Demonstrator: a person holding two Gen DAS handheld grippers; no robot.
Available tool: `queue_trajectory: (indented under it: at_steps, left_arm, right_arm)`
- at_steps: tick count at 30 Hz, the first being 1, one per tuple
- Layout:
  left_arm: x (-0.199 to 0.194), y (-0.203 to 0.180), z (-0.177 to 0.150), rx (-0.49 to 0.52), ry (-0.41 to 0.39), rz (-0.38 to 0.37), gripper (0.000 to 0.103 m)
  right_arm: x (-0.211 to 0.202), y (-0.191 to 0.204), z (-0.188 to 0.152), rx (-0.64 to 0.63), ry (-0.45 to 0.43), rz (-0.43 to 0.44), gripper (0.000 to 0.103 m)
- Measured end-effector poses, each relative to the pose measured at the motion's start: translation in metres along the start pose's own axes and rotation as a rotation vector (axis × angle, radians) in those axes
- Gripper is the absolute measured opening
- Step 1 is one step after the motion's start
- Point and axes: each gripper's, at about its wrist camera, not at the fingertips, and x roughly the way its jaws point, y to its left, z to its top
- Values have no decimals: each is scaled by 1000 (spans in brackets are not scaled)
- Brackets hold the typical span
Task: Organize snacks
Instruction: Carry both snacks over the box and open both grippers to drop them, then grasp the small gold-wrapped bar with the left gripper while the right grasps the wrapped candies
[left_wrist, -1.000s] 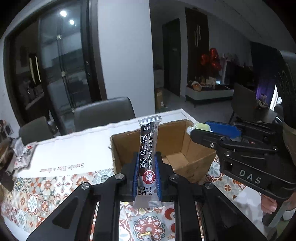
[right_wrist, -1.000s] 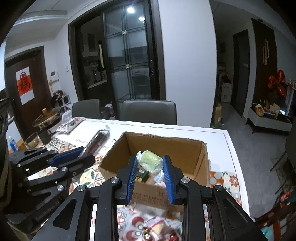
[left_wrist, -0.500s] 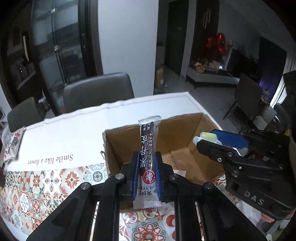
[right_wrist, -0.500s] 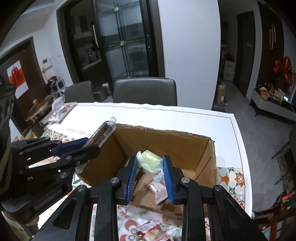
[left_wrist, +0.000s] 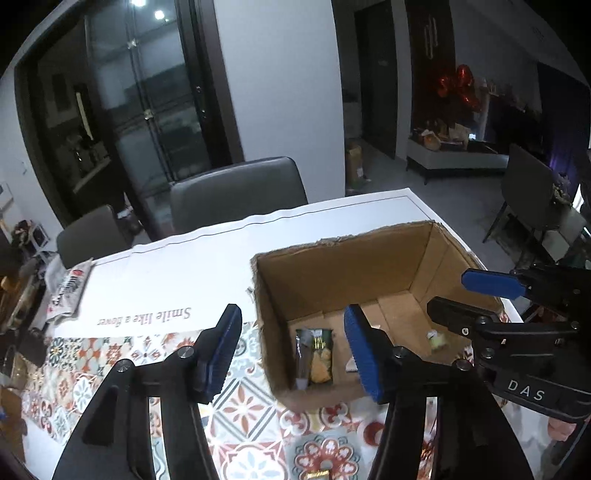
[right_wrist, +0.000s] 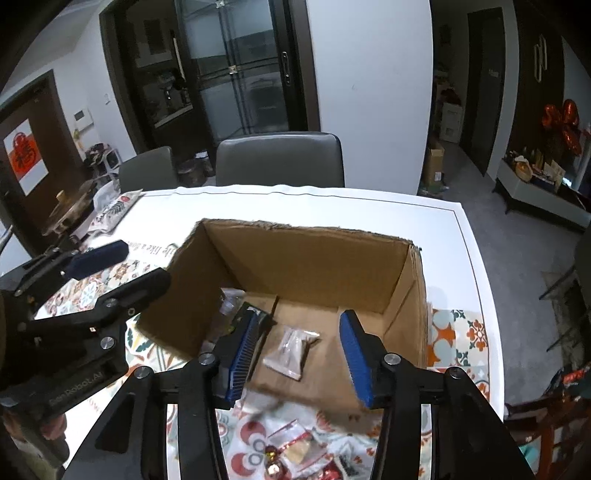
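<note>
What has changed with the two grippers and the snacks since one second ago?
Both let go: the left gripper dropped its long bar, the right gripper its green snack, and their jaws are opening, empty. Both moved closer above the cardboard box. The box stayed in place.

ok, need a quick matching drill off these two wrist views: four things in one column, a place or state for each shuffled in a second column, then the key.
Things
1. cardboard box
2. dark green snack packet
3. clear snack pouch
4. left gripper

Places or states
A. lying on the box floor, below the right gripper
B. jaws opening, nothing between them
C. open-topped, on the table
D. standing against the box's near wall

Pairs: 1-C, 2-D, 3-A, 4-B
</note>
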Motion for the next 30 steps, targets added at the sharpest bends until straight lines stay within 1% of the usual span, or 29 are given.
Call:
queue_trajectory:
  at_steps: [2, 3, 9, 12, 16, 19, 26, 30]
  left_arm:
    - [-9, 0, -5, 1, -10, 1, 64]
    - [-14, 1, -9, 2, -18, 0, 65]
    - [-39, 7, -32, -10, -41, -10, 65]
    - [-44, 10, -43, -15, -24, -22, 65]
    - [-47, 9, -57, -8, 3, -37, 65]
    - [-44, 10, -66, -5, 40, -52, 65]
    - [-26, 12, -91, -9, 165, -88, 65]
    - [-14, 11, -104, -7, 234, -94, 65]
  right_arm:
    - [-7, 5, -6, -1, -4, 11, 47]
    - [-10, 9, -9, -8, -1, 15, 47]
    - [-25, 28, -29, -56, 26, 22, 47]
    - [-29, 37, -41, -81, 47, 24, 47]
    - [-26, 43, -54, -98, 99, 30, 47]
    - [-22, 47, -63, -107, 142, 27, 47]
    - [-6, 54, -80, -125, 256, 23, 47]
    - [7, 53, -90, -116, 323, 26, 47]
